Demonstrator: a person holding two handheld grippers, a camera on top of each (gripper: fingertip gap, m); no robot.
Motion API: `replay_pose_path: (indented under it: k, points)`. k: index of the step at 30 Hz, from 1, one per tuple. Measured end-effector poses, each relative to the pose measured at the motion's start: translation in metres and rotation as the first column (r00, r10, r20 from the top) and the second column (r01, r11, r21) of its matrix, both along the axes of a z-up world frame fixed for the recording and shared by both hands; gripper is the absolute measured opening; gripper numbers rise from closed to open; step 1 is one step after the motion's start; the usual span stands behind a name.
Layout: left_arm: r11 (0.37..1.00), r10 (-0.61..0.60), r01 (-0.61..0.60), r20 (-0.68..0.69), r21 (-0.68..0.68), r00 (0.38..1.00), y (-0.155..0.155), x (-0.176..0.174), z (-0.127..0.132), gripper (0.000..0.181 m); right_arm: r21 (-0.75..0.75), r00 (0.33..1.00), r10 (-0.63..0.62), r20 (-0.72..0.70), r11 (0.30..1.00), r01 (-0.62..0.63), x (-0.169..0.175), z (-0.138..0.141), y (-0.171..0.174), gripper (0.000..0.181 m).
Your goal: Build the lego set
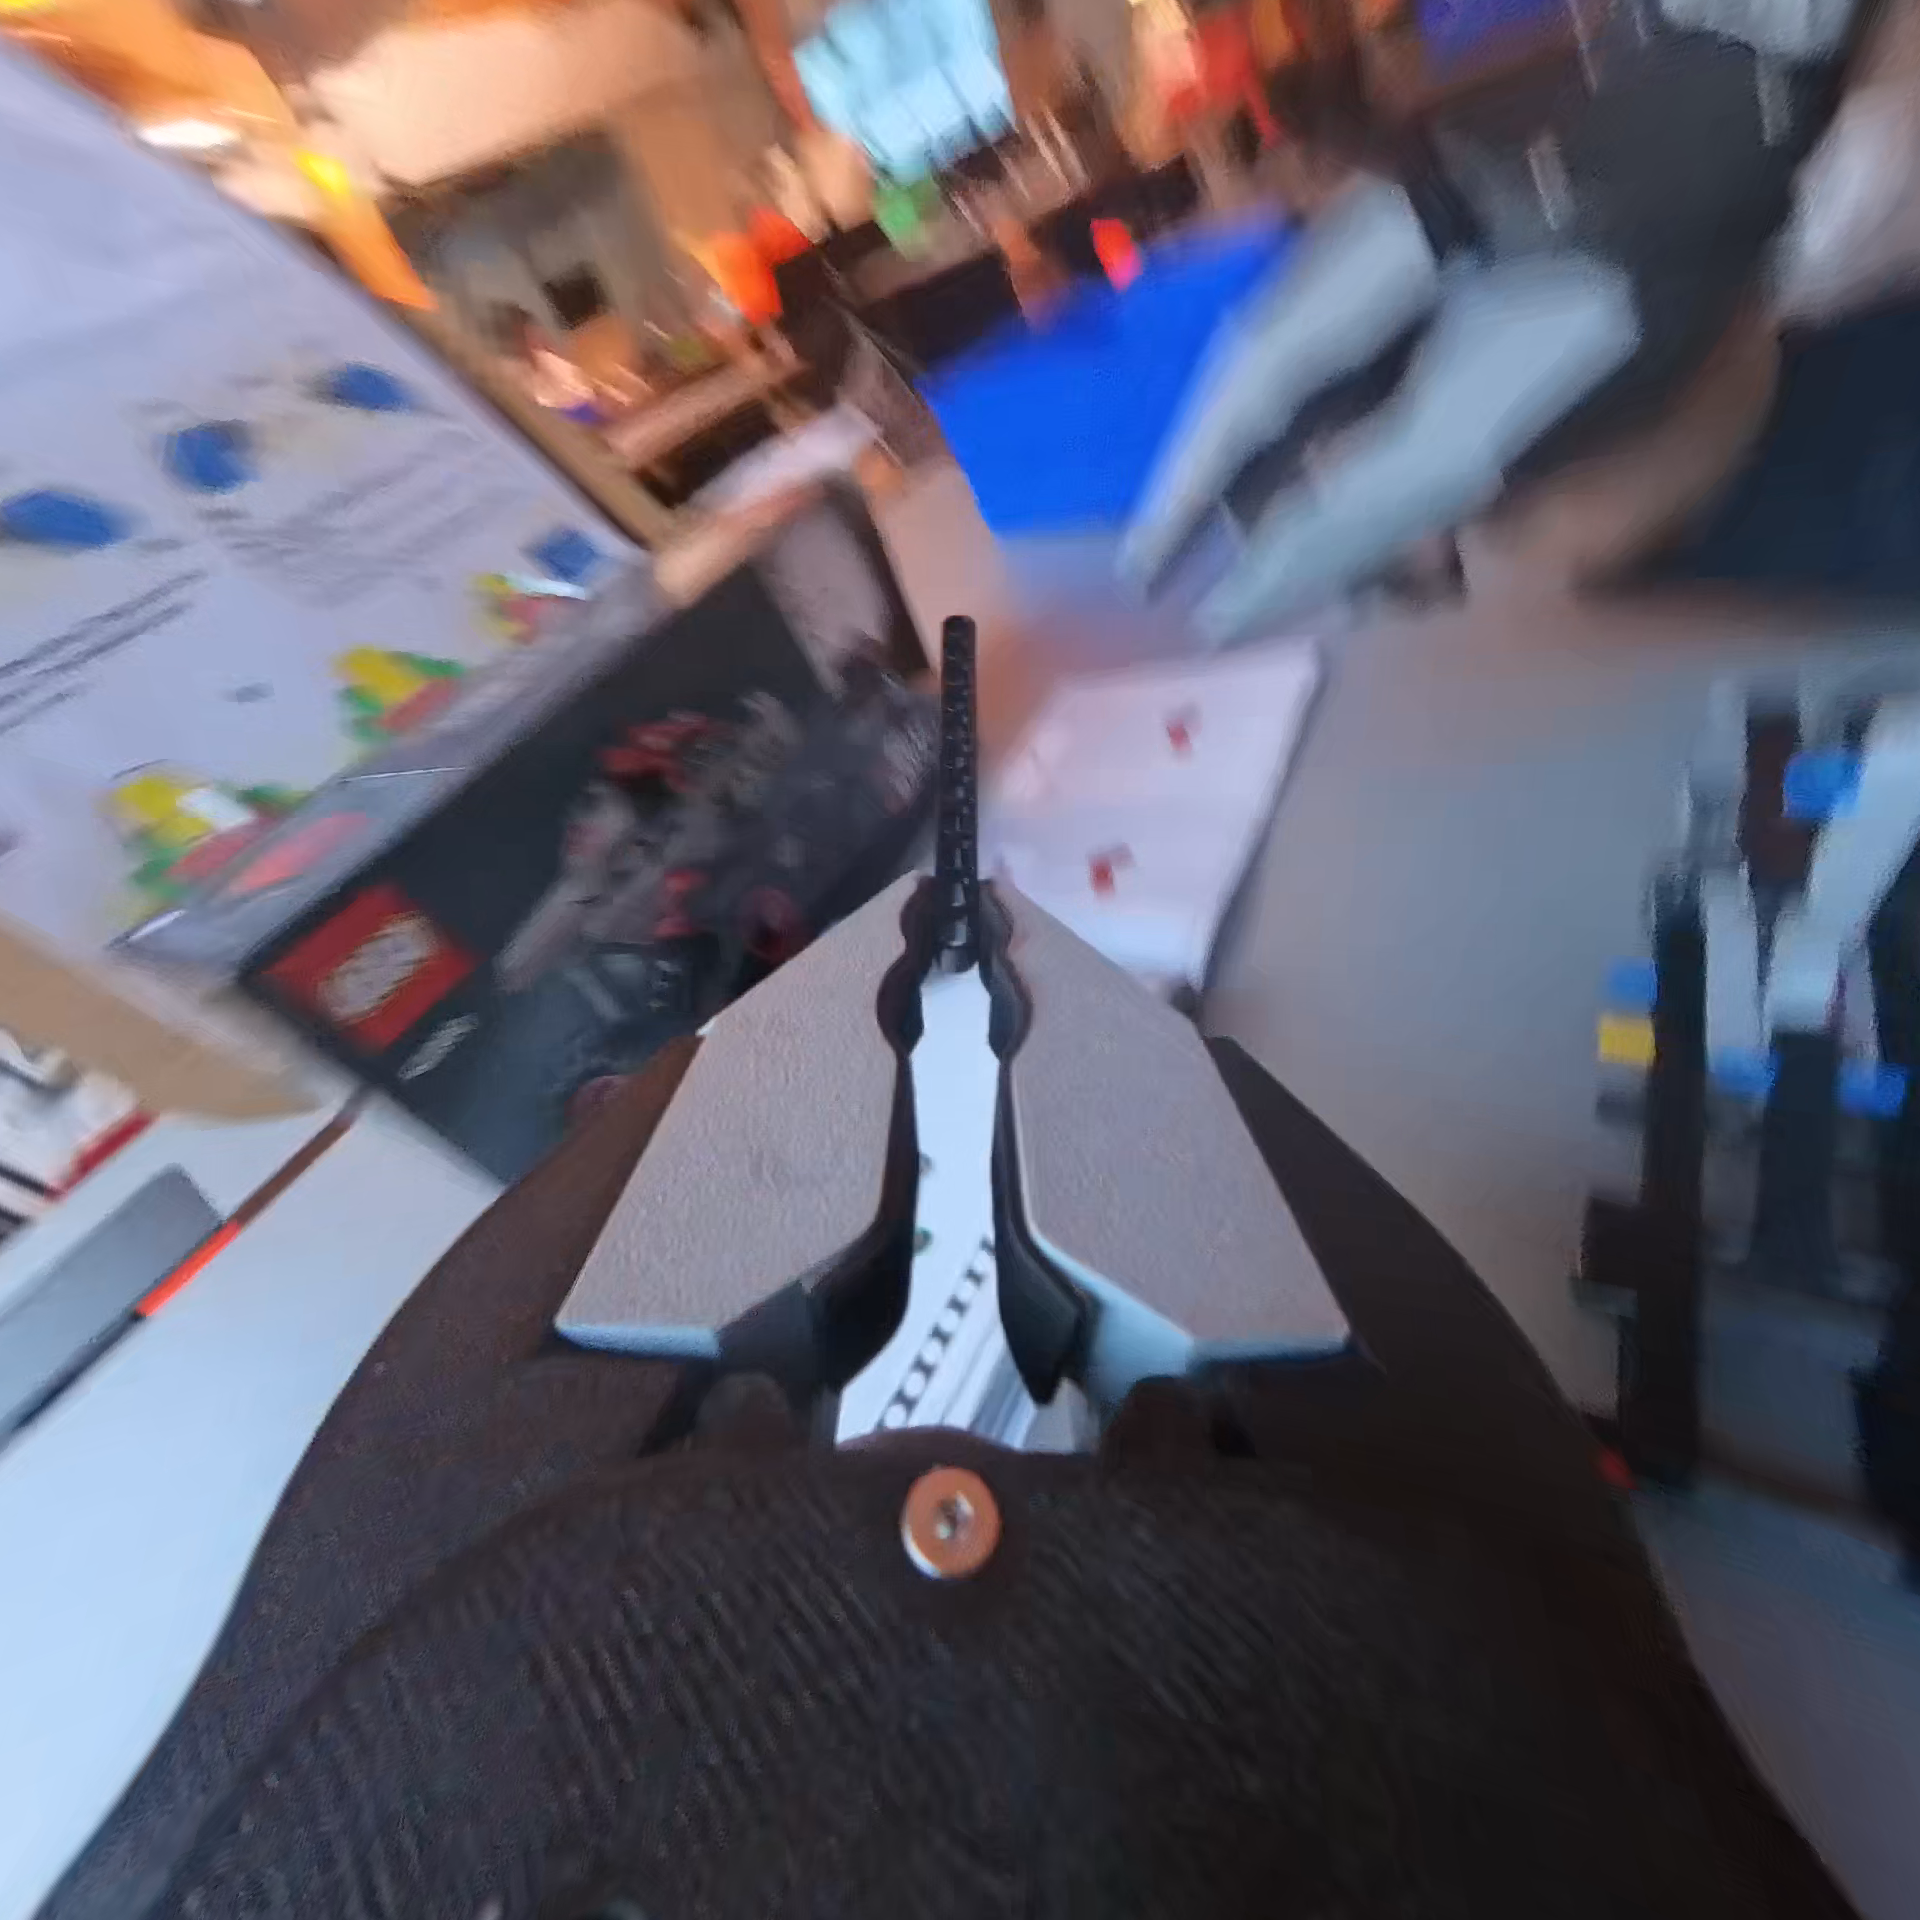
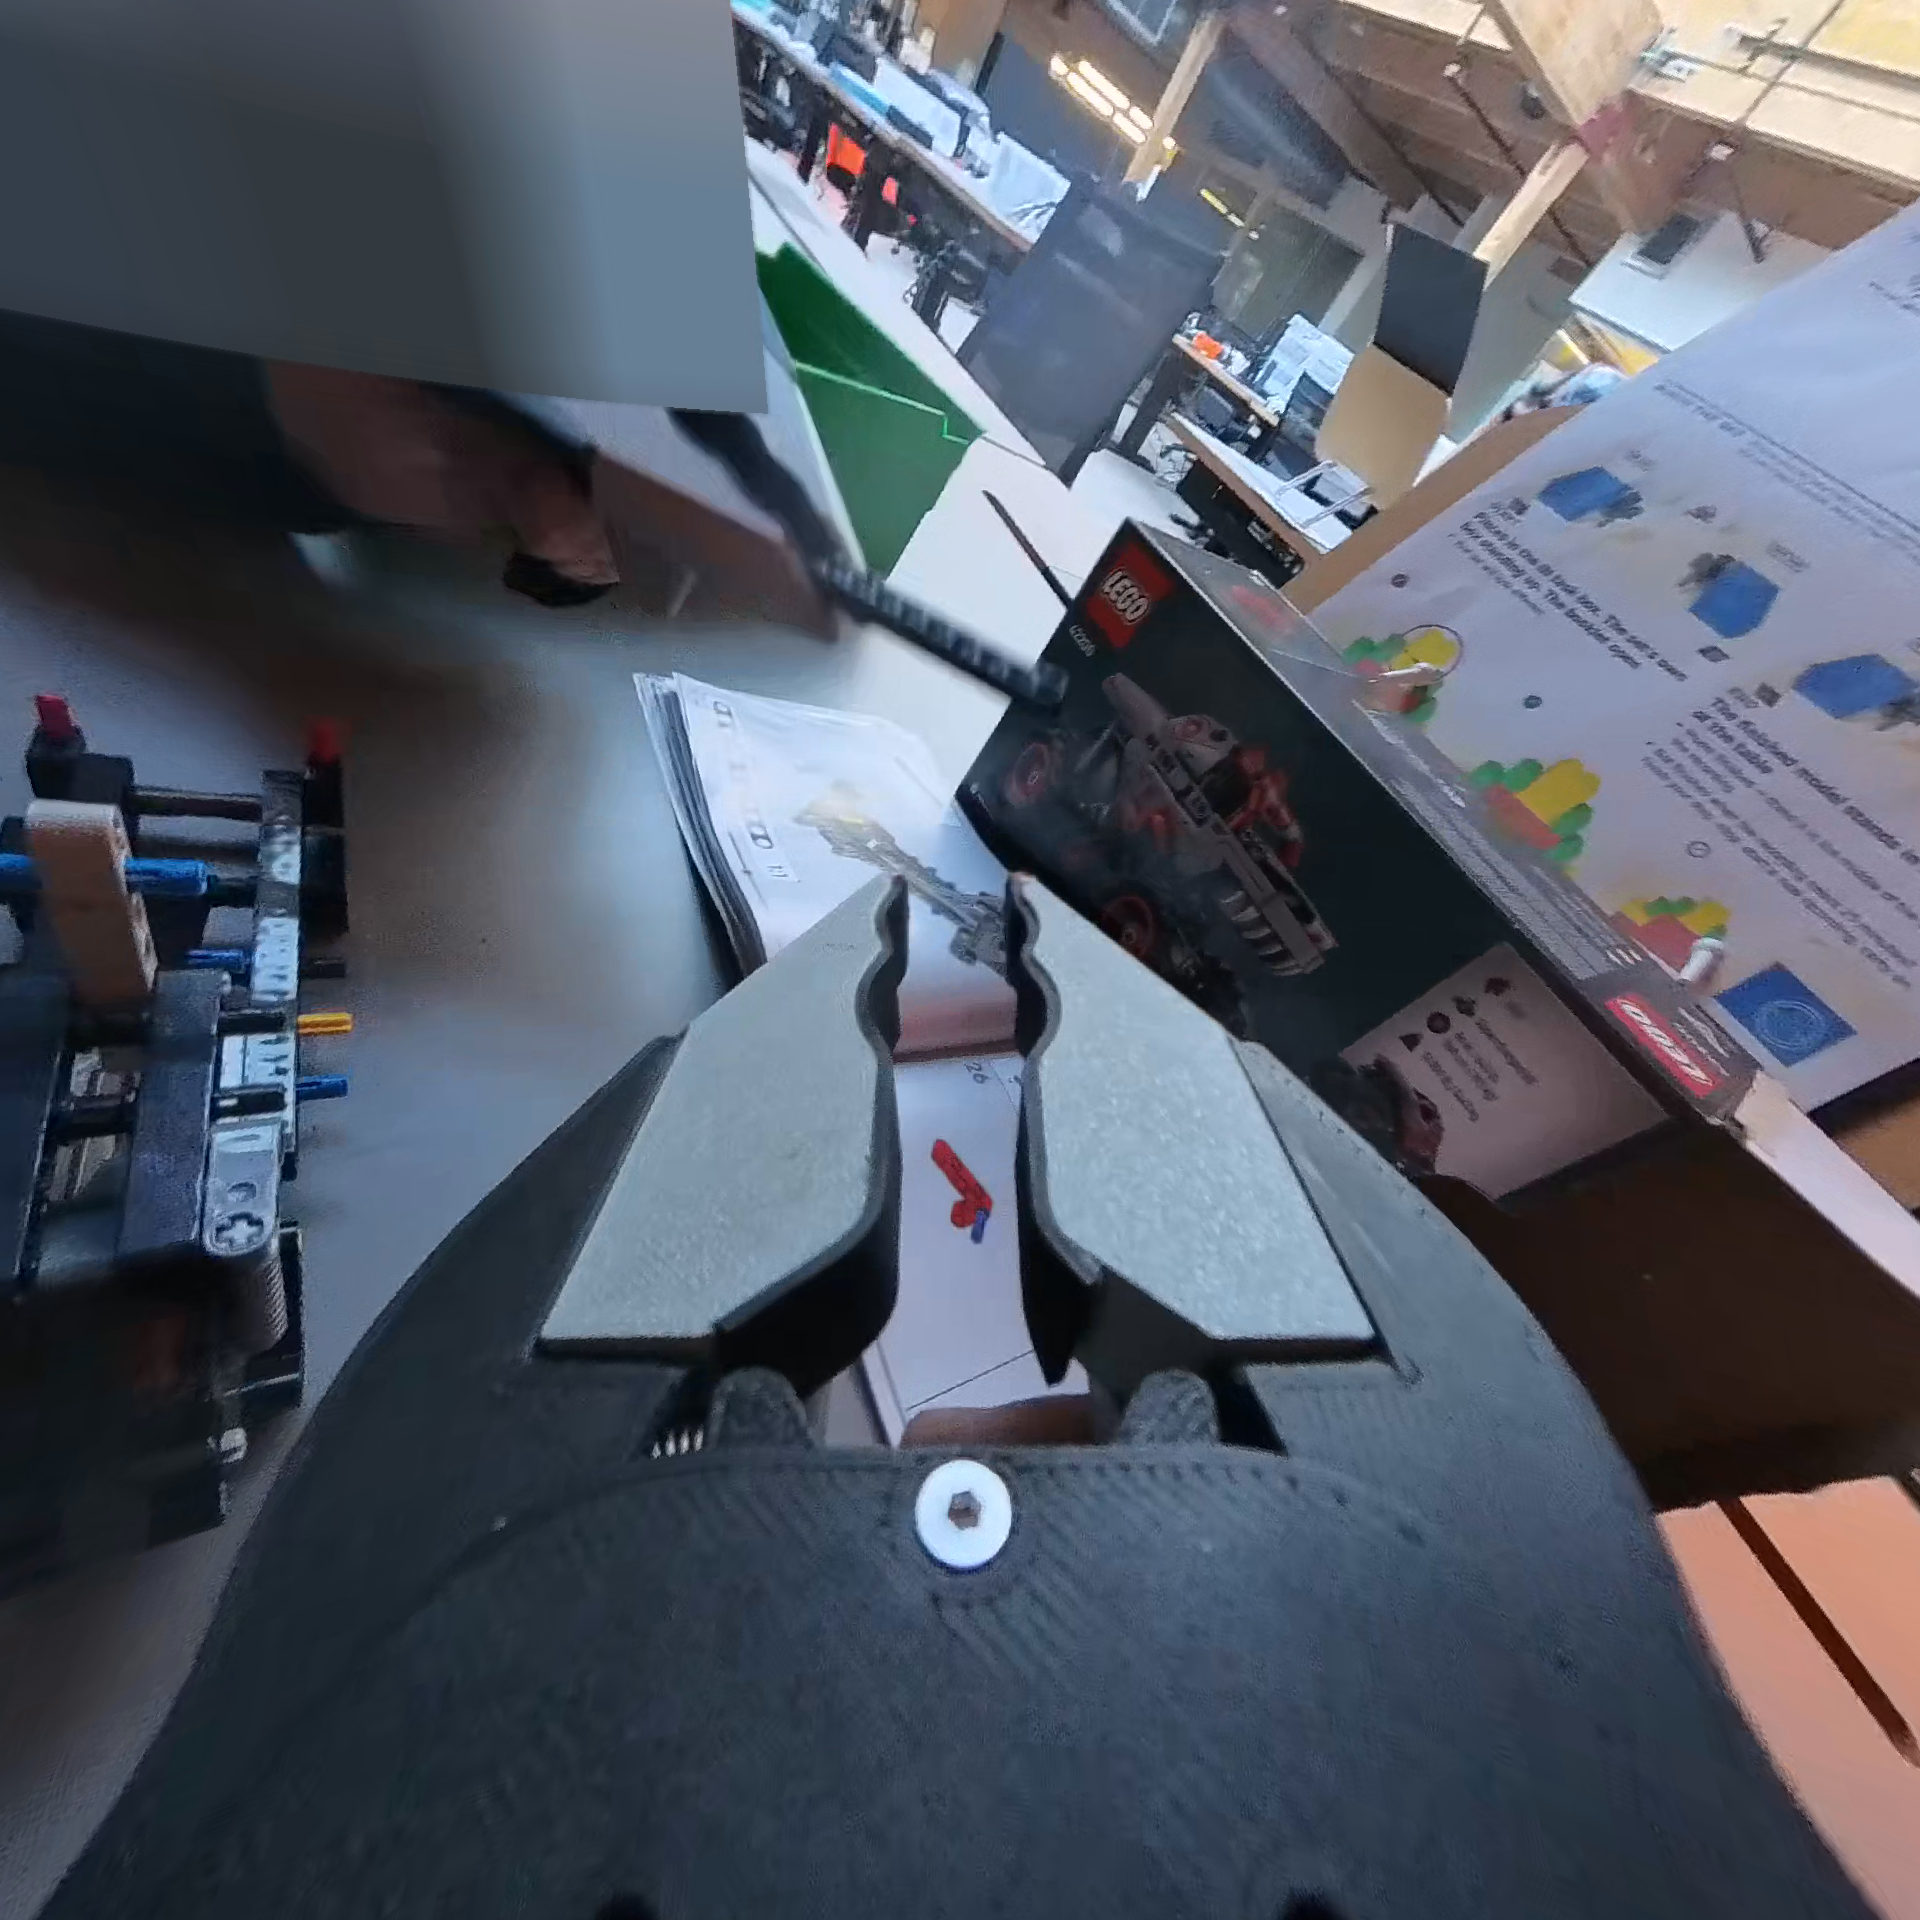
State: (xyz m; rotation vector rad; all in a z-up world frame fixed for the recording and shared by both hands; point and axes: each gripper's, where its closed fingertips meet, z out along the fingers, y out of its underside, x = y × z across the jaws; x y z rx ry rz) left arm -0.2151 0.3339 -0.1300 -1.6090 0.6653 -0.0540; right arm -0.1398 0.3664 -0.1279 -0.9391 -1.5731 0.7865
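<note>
My left gripper (image 1: 958,896) is shut on a long black studded beam (image 1: 958,748) that sticks straight out past the fingertips; this view is blurred by motion. The same beam (image 2: 935,639) shows in the right wrist view, held in the air over the grey table (image 2: 499,727) beyond the booklet. My right gripper (image 2: 956,894) is open a little and empty, hovering over the open instruction booklet (image 2: 790,790). A partly built black model (image 2: 156,1039) with blue and red pins stands at the left; it also shows blurred in the left wrist view (image 1: 1766,1039).
The black set box (image 2: 1195,810) lies right of the booklet, also in the left wrist view (image 1: 582,935). A white printed sheet (image 2: 1662,623) leans behind it. A green bin (image 2: 873,416) stands at the far table edge. A person sits behind the left gripper. Across from one pair of fingers to the other is roughly 9 cm.
</note>
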Motion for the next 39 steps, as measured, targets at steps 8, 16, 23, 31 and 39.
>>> replay_pose_path:
  k: [8, 16, 23, 31, 39]
  points:
    - [0.97, -0.186, 0.221, 0.282, -0.097, 0.941, -0.014, 0.027, 0.0, 0.003, -0.224, 0.991, 0.126, 0.039, 0.968, -0.114, -0.009, -0.009, -0.019, 0.043]
    - [0.924, -0.334, 0.368, 0.255, -0.1, 0.907, -0.028, 0.056, -0.011, 0.003, -0.324, 0.951, 0.308, 0.011, 0.901, -0.288, -0.009, -0.011, -0.052, 0.018]
    - [0.92, -0.341, 0.373, 0.222, -0.121, 0.913, -0.028, 0.06, -0.019, 0.004, -0.363, 0.926, 0.375, -0.038, 0.858, -0.362, -0.007, -0.005, -0.063, 0.0]
    - [0.915, -0.351, 0.381, 0.206, -0.133, 0.914, -0.029, 0.064, -0.023, 0.004, -0.407, 0.929, 0.366, -0.055, 0.842, -0.355, -0.01, -0.005, -0.061, 0.013]
    - [0.905, -0.361, 0.399, 0.229, -0.148, 0.904, -0.031, 0.07, -0.023, 0.004, -0.43, 0.908, 0.405, -0.11, 0.804, -0.411, -0.007, 0.005, -0.066, 0.005]
